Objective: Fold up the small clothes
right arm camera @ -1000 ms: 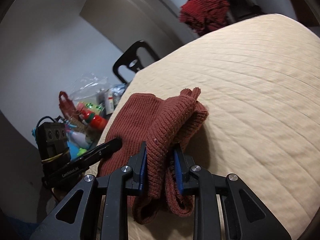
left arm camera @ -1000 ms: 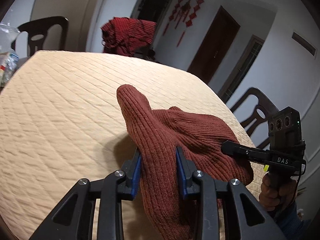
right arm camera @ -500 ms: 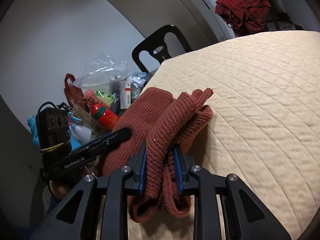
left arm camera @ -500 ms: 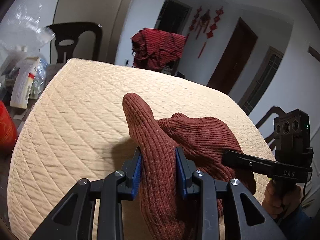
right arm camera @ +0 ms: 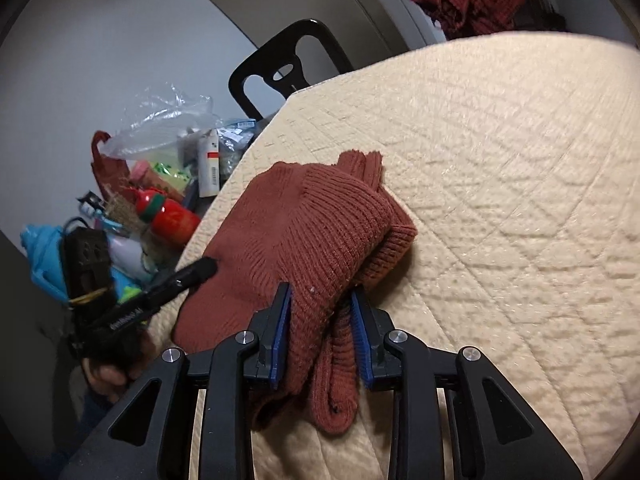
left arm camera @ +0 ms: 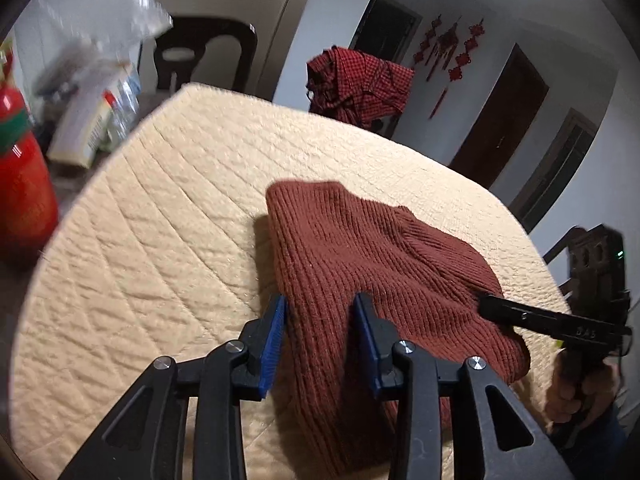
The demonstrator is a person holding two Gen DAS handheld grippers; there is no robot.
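Note:
A rust-brown ribbed knit garment (left arm camera: pixel 372 264) lies bunched on the quilted cream table cover (left arm camera: pixel 160 248). My left gripper (left arm camera: pixel 320 332) is shut on its near left part, with the knit filling the gap between the blue pads. My right gripper (right arm camera: pixel 320 328) is shut on the garment's (right arm camera: pixel 312 236) other end, where folded layers and a cuff hang between the pads. Each gripper shows in the other's view: the right one (left arm camera: pixel 520 314) at the garment's right edge, the left one (right arm camera: pixel 176 280) at its left edge.
A red bottle (left arm camera: pixel 20 184), a plastic bag and boxes (right arm camera: pixel 176 148) crowd the table's left side beyond the cover (right arm camera: pixel 500 184). A dark chair (right arm camera: pixel 288 68) stands behind. A red checked cloth (left arm camera: pixel 360 84) hangs at the far side.
The raised peak of the garment at the left gripper has dropped and spread flatter on the cover. Both grippers have lowered and swung left while keeping their hold.

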